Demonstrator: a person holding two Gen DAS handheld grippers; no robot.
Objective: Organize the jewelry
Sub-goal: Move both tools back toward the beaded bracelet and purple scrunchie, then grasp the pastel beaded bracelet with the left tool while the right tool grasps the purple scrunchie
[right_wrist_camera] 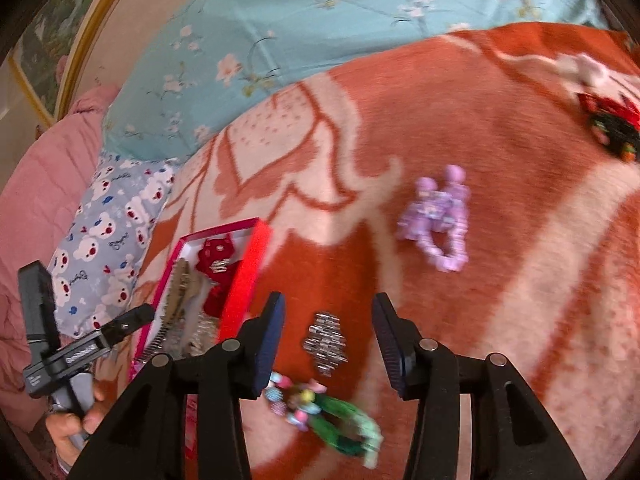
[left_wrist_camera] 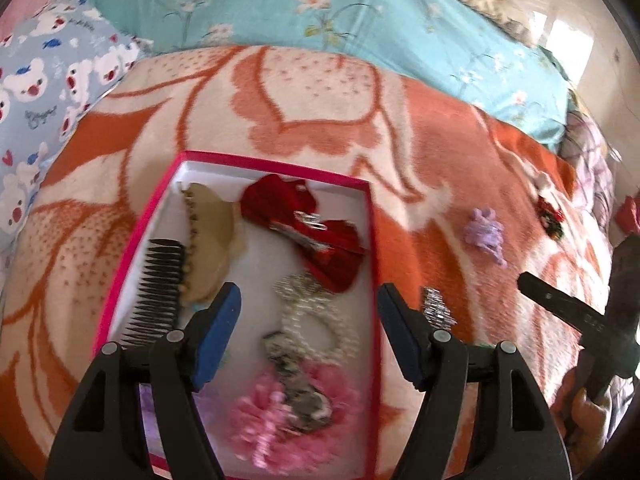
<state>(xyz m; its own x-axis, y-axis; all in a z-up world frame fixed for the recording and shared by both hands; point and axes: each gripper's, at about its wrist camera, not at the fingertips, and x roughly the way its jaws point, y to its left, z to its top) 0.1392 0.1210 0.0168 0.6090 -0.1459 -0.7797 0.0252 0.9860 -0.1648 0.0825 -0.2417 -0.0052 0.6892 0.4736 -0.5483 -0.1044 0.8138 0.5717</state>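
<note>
A pink-rimmed box [left_wrist_camera: 260,162] lies on the blanket and holds a black comb [left_wrist_camera: 154,288], a beige claw clip [left_wrist_camera: 208,240], a red bow [left_wrist_camera: 304,232], a pearl piece [left_wrist_camera: 316,320] and a pink flower [left_wrist_camera: 288,420]. My left gripper [left_wrist_camera: 310,332] hangs open over the box with nothing between its pads. My right gripper [right_wrist_camera: 328,340] is open too, its fingers on either side of a silver rhinestone clip [right_wrist_camera: 325,342] lying on the blanket, not touching it. A green beaded hair tie [right_wrist_camera: 320,412] lies just below that clip. A purple hair tie [right_wrist_camera: 438,220] lies farther off.
A red-and-black hair ornament [right_wrist_camera: 612,124] lies far right on the orange patterned blanket [right_wrist_camera: 500,140]. Behind the blanket are a turquoise floral quilt [left_wrist_camera: 320,12], a bear-print pillow [left_wrist_camera: 48,80] and pink bedding [right_wrist_camera: 40,184]. A hand [right_wrist_camera: 68,432] grips the left tool.
</note>
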